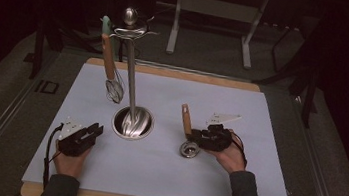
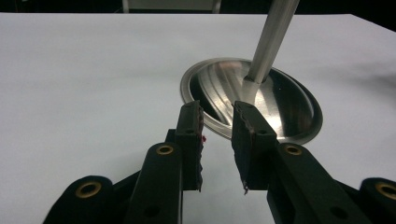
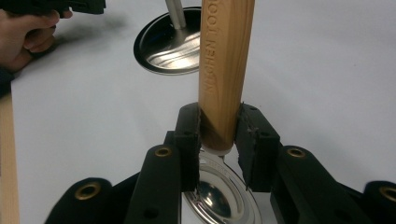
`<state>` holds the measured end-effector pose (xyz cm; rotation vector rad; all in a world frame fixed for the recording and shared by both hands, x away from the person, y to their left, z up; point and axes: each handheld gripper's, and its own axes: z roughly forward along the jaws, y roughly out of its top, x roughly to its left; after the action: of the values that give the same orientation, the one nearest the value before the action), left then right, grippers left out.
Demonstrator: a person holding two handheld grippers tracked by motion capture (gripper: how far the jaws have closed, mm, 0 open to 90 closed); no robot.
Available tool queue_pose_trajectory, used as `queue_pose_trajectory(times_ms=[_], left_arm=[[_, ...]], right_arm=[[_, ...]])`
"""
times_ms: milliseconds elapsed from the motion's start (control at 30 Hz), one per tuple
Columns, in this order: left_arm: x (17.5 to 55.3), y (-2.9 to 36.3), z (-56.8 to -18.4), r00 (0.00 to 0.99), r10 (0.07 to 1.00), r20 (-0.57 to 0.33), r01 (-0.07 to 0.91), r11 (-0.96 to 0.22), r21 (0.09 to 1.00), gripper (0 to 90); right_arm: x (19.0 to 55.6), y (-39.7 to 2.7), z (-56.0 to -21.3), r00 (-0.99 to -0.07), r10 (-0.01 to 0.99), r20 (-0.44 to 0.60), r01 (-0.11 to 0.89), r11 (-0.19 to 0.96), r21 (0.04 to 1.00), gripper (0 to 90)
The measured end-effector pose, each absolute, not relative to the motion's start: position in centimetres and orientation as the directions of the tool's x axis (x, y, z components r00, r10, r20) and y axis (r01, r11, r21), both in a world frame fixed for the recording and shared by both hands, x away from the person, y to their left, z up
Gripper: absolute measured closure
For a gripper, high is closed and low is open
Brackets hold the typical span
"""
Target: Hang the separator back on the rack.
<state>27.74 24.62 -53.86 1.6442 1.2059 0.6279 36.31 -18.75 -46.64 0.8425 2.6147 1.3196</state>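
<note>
Table cover (image 1: 162,177): plain white, no pattern; pale wood edge at 6 and 12 o'clock. Stand (image 1: 132,118): polished silver pole and round base. Whisk (image 1: 110,70) at 10 o'clock: brown wooden handle, mint-green tip, steel wires. Ladle (image 3: 223,70) at 3 o'clock: light wood handle with stamped letters, shiny metal bowl. Right gripper (image 3: 218,135) and left gripper (image 2: 217,135): black jaws, brass rivets.

A whisk (image 1: 112,84) hangs from a steel stand (image 1: 132,122).
</note>
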Motion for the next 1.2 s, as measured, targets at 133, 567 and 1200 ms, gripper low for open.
queue_pose_trajectory(times_ms=[133, 567, 1200], left_arm=[[27.7, 24.6, -53.9, 0.377, 0.917, -0.131, 0.419, -0.043, 0.907, 73.4], [27.8, 24.6, -53.9, 0.377, 0.917, -0.132, 0.420, -0.042, 0.906, 73.4], [27.8, 24.6, -53.9, 0.377, 0.917, -0.132, 0.421, -0.042, 0.906, 73.4]], right_arm=[[36.2, -18.5, -46.8, -0.848, 0.505, 0.161, 0.424, 0.465, 0.777, 71.0], [35.9, -17.7, -46.9, -0.867, 0.470, 0.164, 0.393, 0.443, 0.806, 71.1], [35.7, -17.0, -46.2, -0.878, 0.452, 0.157, 0.362, 0.413, 0.835, 71.0]])
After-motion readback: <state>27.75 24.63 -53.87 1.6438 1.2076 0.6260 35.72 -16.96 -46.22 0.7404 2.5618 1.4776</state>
